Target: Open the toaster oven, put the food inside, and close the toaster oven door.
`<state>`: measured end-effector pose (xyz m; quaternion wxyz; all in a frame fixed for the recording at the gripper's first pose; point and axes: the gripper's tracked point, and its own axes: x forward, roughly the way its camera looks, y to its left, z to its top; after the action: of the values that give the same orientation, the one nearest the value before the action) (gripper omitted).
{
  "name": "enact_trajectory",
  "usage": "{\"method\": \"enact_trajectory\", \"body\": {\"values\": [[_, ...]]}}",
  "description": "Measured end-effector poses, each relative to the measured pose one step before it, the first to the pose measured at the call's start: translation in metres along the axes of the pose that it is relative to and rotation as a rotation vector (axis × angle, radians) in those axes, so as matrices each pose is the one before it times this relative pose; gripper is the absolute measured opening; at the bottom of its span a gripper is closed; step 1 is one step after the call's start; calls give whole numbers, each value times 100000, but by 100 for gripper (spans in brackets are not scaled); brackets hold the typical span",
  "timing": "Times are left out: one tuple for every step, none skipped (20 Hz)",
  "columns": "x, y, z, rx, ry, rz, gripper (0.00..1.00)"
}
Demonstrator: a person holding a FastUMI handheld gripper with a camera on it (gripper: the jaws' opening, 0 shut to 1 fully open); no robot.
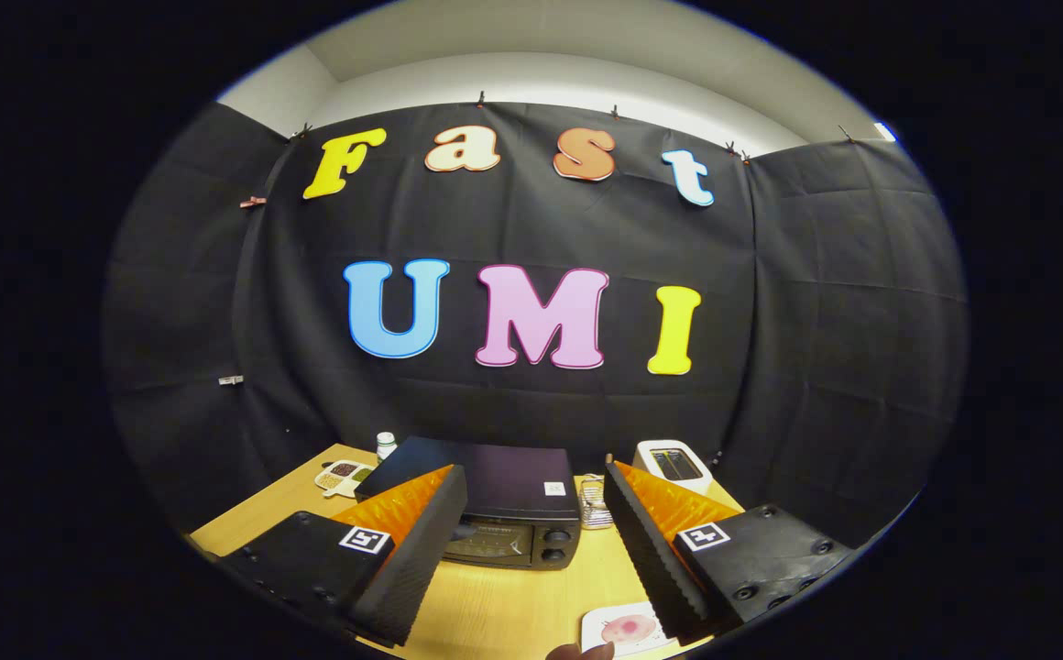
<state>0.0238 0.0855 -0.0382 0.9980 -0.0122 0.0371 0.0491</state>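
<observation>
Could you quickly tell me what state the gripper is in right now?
Gripper: open, fingers spread apart and holding nothing, with the closed toaster oven ahead between them.

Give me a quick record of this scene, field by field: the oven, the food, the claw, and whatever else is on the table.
oven: black toaster oven on the wooden table, just beyond the fingers, door looks closed
food: pink food on a white plate, near the right finger, outside the oven
claw: open, holding nothing, raised above the table
behind oven, left: white sectioned dish with grains, small white-capped bottle
behind oven, right: white two-slot toaster
task stage: door not yet opened
</observation>
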Motion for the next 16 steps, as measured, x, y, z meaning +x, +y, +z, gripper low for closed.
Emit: {"method": "enact_trajectory", "body": {"values": [[738, 1245, -692, 61, 1075, 1165, 98], [875, 1223, -798, 278, 1605, 1167, 98], [970, 1127, -912, 206, 1722, 713, 98], [1047, 905, -956, 31, 1912, 223, 98], [1450, 852, -1274, -350, 2316, -91, 98], [1114, 688, -1022, -383, 2115, 124, 98], [1112, 888, -1191, 75, 2717, 108, 98], [1151, 768, -1203, 652, 3009, 336, 98], [1234, 691, -1143, 389, 2751, 234, 98], [1284, 490, -927, -454, 2725, -147, 98], [1353, 549, -1006, -588, 2522, 13, 98], [1205, 372, -778, 135, 2603, -204, 98], [990, 285, -774, 818, 2519, -236, 98], [1037, 213, -701, 826, 2482, -619, 98], [947, 118, -610, 322, 1621, -716, 99], [875, -41, -363, -1006, 935, -1276, 98]]}}
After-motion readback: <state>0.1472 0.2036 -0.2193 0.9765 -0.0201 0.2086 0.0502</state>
